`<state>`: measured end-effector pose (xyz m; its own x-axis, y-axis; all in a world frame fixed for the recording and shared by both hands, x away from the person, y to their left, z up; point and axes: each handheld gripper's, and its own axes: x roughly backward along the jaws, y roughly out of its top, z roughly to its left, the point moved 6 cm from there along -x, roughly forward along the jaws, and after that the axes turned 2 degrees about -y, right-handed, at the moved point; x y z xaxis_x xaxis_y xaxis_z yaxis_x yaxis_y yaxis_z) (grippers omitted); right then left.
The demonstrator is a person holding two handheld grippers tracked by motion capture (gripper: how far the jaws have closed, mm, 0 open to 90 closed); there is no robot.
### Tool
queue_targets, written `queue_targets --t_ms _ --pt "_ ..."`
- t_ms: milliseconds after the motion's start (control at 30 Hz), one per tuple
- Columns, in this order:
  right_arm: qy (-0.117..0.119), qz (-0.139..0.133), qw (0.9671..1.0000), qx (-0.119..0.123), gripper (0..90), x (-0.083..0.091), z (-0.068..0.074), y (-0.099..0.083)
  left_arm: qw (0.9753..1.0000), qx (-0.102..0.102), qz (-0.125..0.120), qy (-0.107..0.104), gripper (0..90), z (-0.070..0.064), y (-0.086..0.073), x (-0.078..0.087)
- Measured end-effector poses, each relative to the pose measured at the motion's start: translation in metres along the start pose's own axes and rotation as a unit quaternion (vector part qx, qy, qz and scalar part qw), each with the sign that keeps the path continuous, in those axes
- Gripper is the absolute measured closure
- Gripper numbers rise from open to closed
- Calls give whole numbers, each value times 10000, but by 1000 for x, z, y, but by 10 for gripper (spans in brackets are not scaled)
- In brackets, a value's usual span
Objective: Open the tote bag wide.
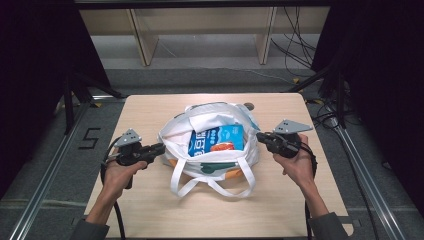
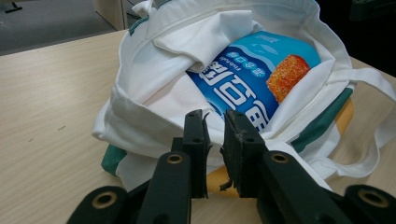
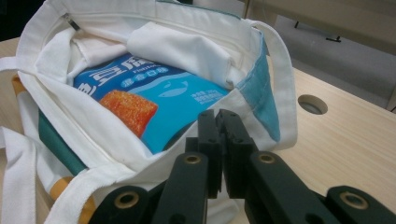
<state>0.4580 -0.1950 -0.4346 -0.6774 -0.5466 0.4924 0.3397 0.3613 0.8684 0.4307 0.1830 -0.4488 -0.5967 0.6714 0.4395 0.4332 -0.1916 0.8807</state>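
A white tote bag [image 1: 220,117] with teal and orange trim lies open on the middle of the wooden table [image 1: 145,112]. Inside it is a blue snack package [image 1: 217,139] with an orange food picture. My left gripper [image 1: 161,148] is at the bag's left rim. In the left gripper view, my left gripper [image 2: 215,119] has a narrow gap between its jaws, in front of the bag [image 2: 140,116] and the package [image 2: 252,79]. My right gripper [image 1: 260,136] is at the bag's right rim. In the right gripper view, my right gripper [image 3: 218,116] has its jaws together, over the bag [image 3: 177,46] and the package [image 3: 177,98].
The bag's looped handles [image 1: 210,185] trail toward the table's front edge. A round cable hole [image 3: 312,104] is in the tabletop behind the bag. Bare tabletop lies left, right and in front of the bag. Shelving legs and cables stand on the floor beyond.
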Motion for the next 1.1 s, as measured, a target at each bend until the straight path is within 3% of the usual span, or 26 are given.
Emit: queue_targets --t_ms 133,167,233,300,367,433,467,700,733,800,867,933,1000,1100 --pt "40 -2 9999 -104 874 5 4 -2 10000 5 -8 -16 766 1 -3 3" --pt "66 -25 10000 25 868 5 2 -2 10000 18 -22 7 760 0 -4 4" --pt "49 -34 9999 -97 856 7 5 -3 10000 11 -57 -78 746 -1 -5 5" --pt "103 -46 9999 4 835 8 5 -3 9999 72 -62 -86 724 -4 -6 5" --pt "93 -38 9999 -111 817 9 9 -4 9999 -29 -63 -128 707 -5 -6 6" --pt "117 1 9999 -58 803 11 9 -4 9999 -20 -62 -108 684 -6 -6 6" --pt "71 -121 9998 -120 789 10 10 -4 9999 -26 -69 -149 684 -7 -7 7" --pt "83 -69 9999 -126 613 15 10 -7 9997 50 -106 -201 578 -11 -9 9" --pt "-36 -231 9997 4 593 13 8 -6 9998 -13 -93 -196 557 -11 -10 10" --pt "51 -54 9997 -240 567 17 13 -8 9997 -21 -72 -217 537 -12 -11 11" --pt "40 -101 9999 -121 535 18 13 -7 9998 -16 -69 -206 515 -13 -12 11" --pt "53 -90 9996 -264 500 19 16 -8 9997 47 -70 -211 481 -15 -13 12" --pt "55 -73 9996 -259 480 21 17 -9 9998 -47 -60 -209 450 -16 -13 13" --pt "64 -131 9997 -186 453 21 18 -10 9998 40 -93 -186 404 -21 -14 15"
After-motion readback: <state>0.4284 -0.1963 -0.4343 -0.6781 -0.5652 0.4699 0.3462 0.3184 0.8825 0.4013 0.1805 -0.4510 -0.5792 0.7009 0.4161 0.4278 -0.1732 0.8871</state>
